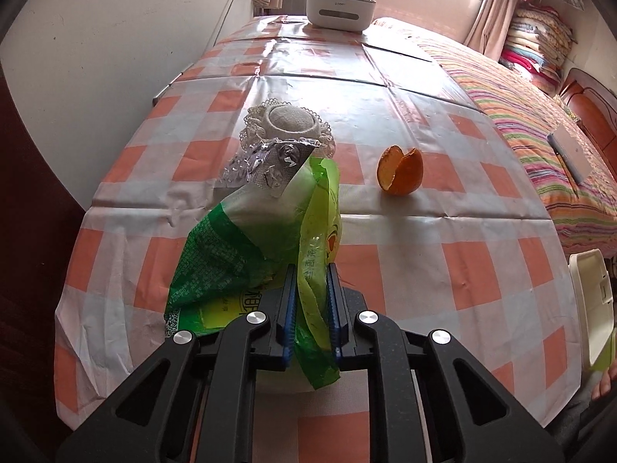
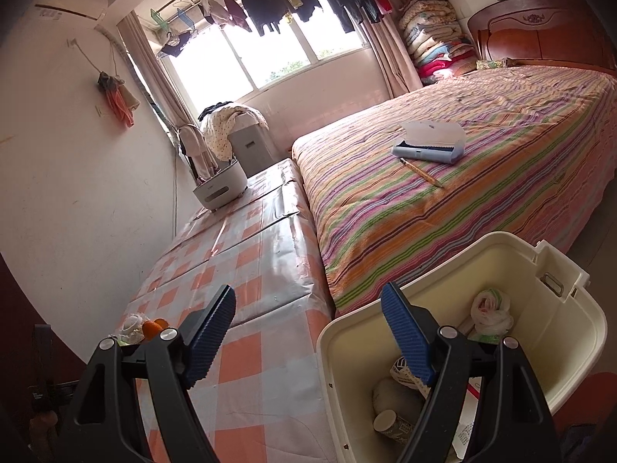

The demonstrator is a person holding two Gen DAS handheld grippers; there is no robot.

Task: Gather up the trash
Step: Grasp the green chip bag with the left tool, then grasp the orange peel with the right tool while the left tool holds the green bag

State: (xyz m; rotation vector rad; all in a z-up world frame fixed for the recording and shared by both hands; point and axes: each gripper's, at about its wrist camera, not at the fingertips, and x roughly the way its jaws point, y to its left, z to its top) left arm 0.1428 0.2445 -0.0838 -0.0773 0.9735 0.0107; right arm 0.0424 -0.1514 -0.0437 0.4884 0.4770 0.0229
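While the desk (image 1: 385,146) carries the green wrapper (image 1: 246,239) at its near edge, the cream bin (image 2: 559,347) waits off that edge beside the bed; the left gripper (image 1: 311,305) pinches the wrapper's upright fold between narrowed fingers; the right gripper (image 2: 308,332), nearer the bin, gapes wide and empty.
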